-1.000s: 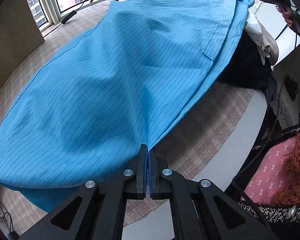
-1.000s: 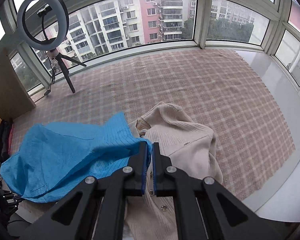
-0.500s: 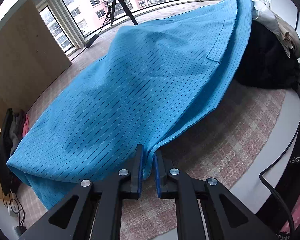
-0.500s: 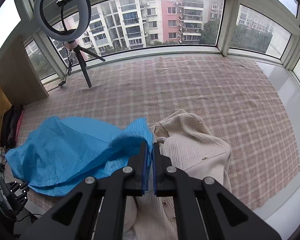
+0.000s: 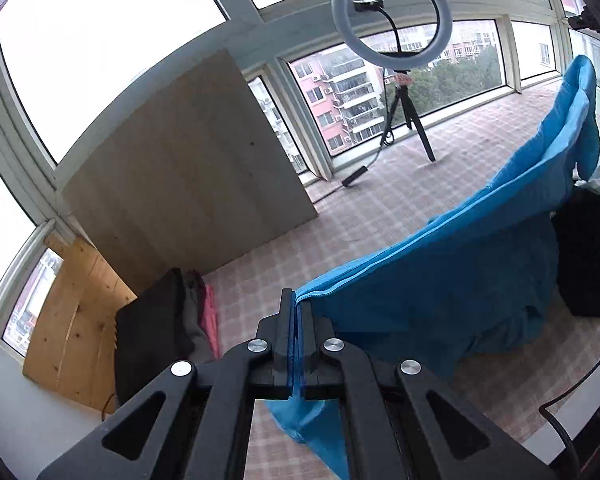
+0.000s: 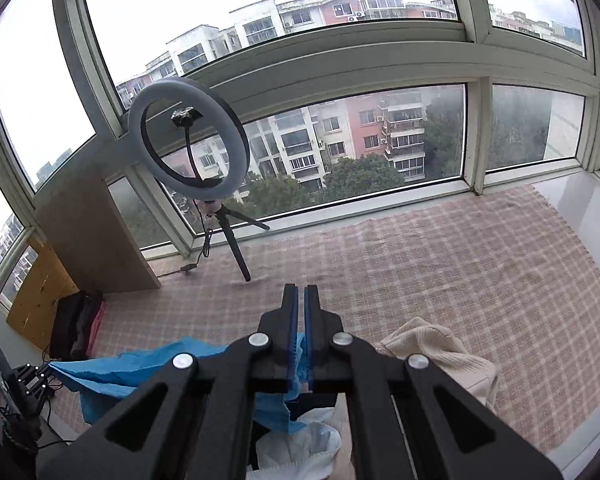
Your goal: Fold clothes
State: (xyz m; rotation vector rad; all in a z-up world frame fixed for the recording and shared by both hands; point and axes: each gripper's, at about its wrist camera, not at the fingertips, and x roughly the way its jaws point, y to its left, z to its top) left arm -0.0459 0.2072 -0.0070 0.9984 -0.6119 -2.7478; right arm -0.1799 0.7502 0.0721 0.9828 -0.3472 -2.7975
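Note:
A blue pinstriped garment [image 5: 460,264] hangs stretched in the air above the checked mat [image 5: 380,208]. My left gripper [image 5: 297,300] has its jaws closing tight on one hem corner, with the pads pressed on the cloth. From there the cloth climbs to a raised corner at the upper right of the left wrist view. In the right wrist view my right gripper [image 6: 301,290] is shut, and blue cloth is pinched deep between its fingers. The rest of the garment [image 6: 132,372] sags down to the left.
A cream knit sweater [image 6: 432,348] and a white garment [image 6: 300,448] lie under the right gripper, and a black pile [image 5: 588,256] sits behind the blue cloth. A ring light on a tripod [image 6: 188,136] stands by the windows. A board [image 5: 188,168] and dark folded clothes [image 5: 160,328] are at the left.
Both grippers have risen and tilted up, lifting the blue garment off the mat. The left jaws stood slightly apart half a second ago and are now shut on the hem.

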